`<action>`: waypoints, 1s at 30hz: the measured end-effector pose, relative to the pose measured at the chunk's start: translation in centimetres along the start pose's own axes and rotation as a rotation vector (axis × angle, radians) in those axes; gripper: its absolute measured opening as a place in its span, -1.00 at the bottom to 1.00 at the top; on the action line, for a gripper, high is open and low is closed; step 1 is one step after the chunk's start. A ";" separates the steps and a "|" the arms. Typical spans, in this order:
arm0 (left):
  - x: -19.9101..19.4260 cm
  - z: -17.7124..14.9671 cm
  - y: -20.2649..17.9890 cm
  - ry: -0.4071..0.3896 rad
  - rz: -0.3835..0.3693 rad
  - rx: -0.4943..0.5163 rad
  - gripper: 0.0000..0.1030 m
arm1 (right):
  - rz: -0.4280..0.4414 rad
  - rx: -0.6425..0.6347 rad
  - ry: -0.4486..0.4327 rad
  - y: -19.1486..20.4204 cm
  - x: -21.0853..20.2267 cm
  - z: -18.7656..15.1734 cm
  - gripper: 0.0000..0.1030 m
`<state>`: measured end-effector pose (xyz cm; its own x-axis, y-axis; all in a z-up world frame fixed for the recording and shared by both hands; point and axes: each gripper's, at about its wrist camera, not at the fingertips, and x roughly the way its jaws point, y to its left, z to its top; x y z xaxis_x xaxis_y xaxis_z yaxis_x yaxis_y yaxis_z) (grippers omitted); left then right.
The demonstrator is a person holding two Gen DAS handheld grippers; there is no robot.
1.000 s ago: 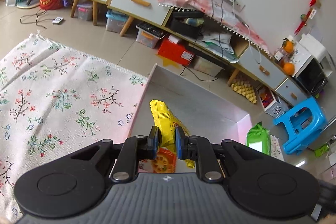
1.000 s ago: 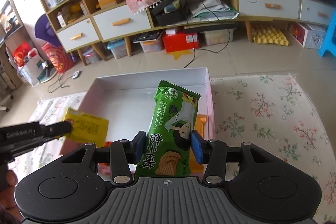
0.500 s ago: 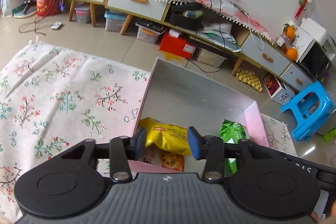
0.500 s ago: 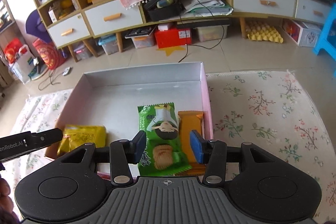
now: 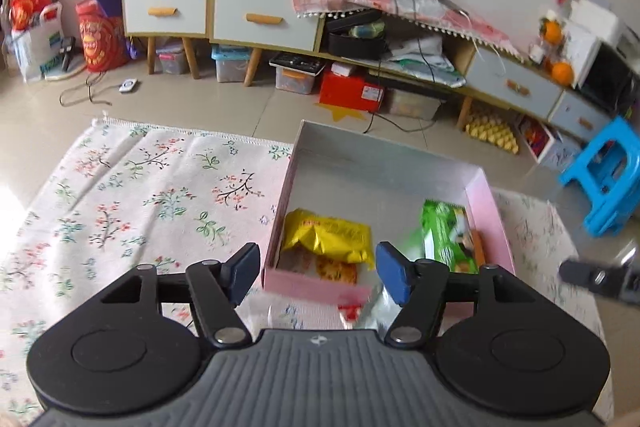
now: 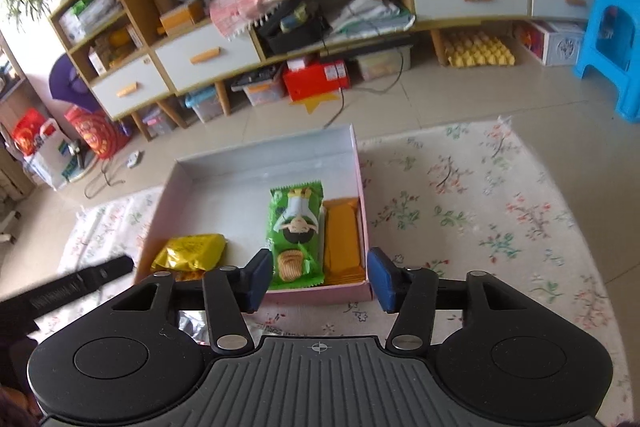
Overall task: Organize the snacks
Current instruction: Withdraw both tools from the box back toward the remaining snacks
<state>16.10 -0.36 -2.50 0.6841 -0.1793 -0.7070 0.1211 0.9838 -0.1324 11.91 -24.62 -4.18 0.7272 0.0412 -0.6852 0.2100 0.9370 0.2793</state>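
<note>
Both grippers, left gripper (image 5: 316,277) and right gripper (image 6: 316,279), have fingers opening on nothing above the shallow pink cardboard box (image 6: 320,294); a low pass could snag its near wall and shift the green snack packet (image 6: 298,233).

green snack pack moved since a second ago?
Yes. The green snack pack went from between the right gripper's fingers down into the pink box, now flat beside the orange packet.

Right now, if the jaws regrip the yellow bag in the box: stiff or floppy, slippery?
The yellow bag looks puffy and crinkled, so probably soft, light, and apt to deform when squeezed. Its glossy film may slip. The contents are probably crushable.
</note>
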 end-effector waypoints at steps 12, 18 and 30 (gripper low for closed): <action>-4.9 -3.3 -0.9 0.016 0.063 0.082 0.60 | 0.006 -0.012 -0.004 0.1 -6.5 -5.6 0.29; -6.6 -5.4 0.1 0.033 0.052 0.055 0.71 | -0.010 0.006 0.052 -1.3 -7.2 -8.4 0.39; -6.1 -7.7 0.9 0.111 -0.001 0.018 0.73 | -0.045 -0.043 0.124 -1.9 -6.4 -9.5 0.52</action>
<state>6.55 1.56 -3.65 0.6001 -0.1787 -0.7797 0.1354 0.9834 -0.1212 0.68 -23.34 -6.73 0.6307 0.0386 -0.7750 0.2108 0.9526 0.2191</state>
